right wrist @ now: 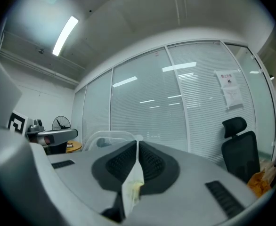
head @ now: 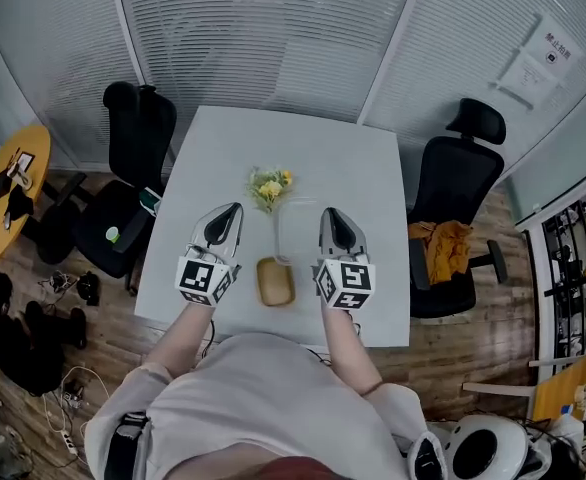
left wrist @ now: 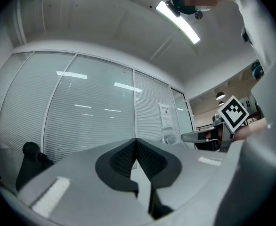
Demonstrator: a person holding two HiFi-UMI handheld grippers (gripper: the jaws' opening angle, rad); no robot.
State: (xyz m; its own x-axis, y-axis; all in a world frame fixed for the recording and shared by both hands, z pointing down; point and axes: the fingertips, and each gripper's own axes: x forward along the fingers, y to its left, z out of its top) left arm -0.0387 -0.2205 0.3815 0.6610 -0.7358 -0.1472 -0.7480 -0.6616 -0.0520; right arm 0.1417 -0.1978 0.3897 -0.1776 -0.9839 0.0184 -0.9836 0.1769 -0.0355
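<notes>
Thin, pale, limp sheet [right wrist: 132, 187] tight in right claw [right wrist: 137, 147]; left claw [left wrist: 136, 147] together, empty.

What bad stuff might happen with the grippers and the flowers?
1. The right gripper is shut on only a thin pale scrap. With so little pinched, it may slip out or tear.
2. The clear vase with the flowers sits close between the right gripper and the shut left gripper. A sideways nudge from either might tip it.
</notes>
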